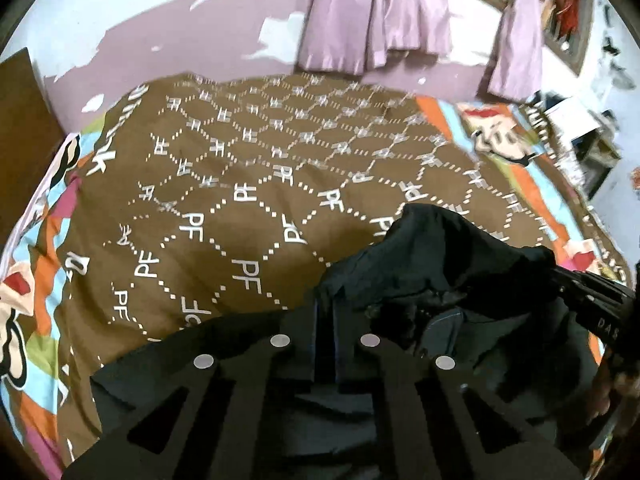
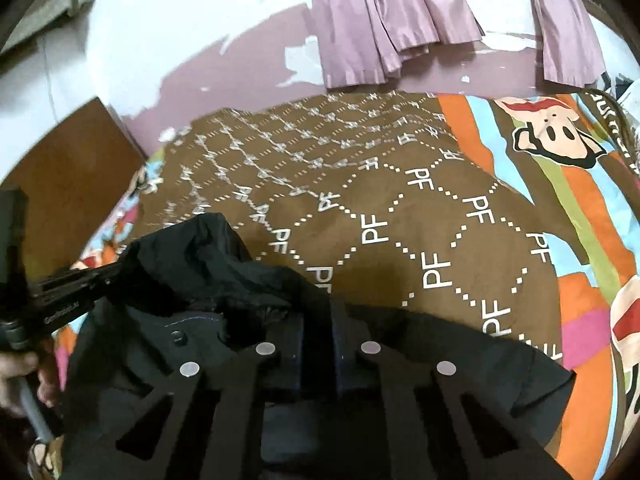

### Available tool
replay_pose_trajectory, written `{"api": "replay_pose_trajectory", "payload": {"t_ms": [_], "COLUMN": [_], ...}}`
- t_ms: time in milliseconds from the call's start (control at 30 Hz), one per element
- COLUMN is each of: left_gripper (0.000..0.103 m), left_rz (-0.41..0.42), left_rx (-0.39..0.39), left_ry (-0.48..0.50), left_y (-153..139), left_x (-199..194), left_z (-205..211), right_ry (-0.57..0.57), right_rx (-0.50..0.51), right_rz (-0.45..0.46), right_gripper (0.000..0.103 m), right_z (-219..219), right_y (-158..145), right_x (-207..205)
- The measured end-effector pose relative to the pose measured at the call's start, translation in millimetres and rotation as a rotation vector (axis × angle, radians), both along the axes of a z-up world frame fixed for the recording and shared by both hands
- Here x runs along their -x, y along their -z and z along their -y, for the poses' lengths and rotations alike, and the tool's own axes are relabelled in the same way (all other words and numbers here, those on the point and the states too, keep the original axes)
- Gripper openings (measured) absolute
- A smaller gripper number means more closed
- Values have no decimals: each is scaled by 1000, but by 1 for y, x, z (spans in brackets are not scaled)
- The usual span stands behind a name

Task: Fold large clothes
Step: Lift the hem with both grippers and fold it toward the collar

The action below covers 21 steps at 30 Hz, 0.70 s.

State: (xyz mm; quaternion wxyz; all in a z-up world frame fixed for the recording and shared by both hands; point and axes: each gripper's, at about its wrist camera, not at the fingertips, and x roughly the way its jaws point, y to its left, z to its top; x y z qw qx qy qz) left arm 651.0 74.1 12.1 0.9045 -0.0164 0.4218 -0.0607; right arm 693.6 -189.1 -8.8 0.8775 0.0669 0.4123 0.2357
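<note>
A black garment [image 1: 440, 248] lies bunched on the near side of the bed, with a snap button showing in the right wrist view [image 2: 178, 337]. My left gripper [image 1: 326, 320] is shut on a fold of its dark cloth at the near edge. My right gripper [image 2: 318, 320] is likewise shut on the cloth, further right along the same edge. Each wrist view catches the other gripper's fingers [image 1: 572, 284] [image 2: 80, 280] reaching into the raised, crumpled part of the black garment [image 2: 192, 256]. A hand [image 2: 16, 376] holds the left tool.
The bed is covered by a brown spread with white PF lettering [image 1: 240, 184] [image 2: 440, 220] and cartoon-striped borders [image 2: 560, 128]. Mauve curtains [image 1: 372, 20] [image 2: 392, 20] hang on the far wall. A brown wooden panel [image 1: 24, 140] [image 2: 72, 168] stands at the left.
</note>
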Motion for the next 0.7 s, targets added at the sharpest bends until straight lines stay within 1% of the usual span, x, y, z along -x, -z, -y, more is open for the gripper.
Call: {"api": "replay_pose_trajectory", "payload": {"t_ms": [133, 200, 233, 300, 367, 467, 533, 600, 700], "left_gripper": [3, 3, 3, 3, 3, 3, 3, 3, 3], "left_rz": [40, 35, 18, -19, -45, -82, -99, -106, -92], "left_rx": [35, 4, -36, -123, -172, -247, -271, -287, -296], "left_ry": [46, 88, 111, 149, 182, 222, 224, 218, 219], "left_y": [-10, -9, -5, 9, 24, 51, 67, 83, 95], "left_x": [31, 48, 57, 73, 86, 100, 101, 100, 99], "left_z": [-8, -8, -7, -3, 2, 16, 20, 23, 23], "right_ry": [-47, -71, -86, -113, -134, -156, -163, -163, -156], "right_rx": [-44, -23, 3, 30, 59, 166, 224, 243, 250], "right_rz": [35, 44, 44, 47, 42, 29, 9, -6, -18], "right_gripper": [8, 8, 8, 8, 8, 7, 7, 7, 7], "right_z": [15, 18, 22, 24, 26, 17, 11, 11, 10], "right_y": [-11, -10, -7, 1, 13, 35, 50, 61, 70], "right_x": [29, 42, 52, 65, 80, 93, 95, 93, 90]}}
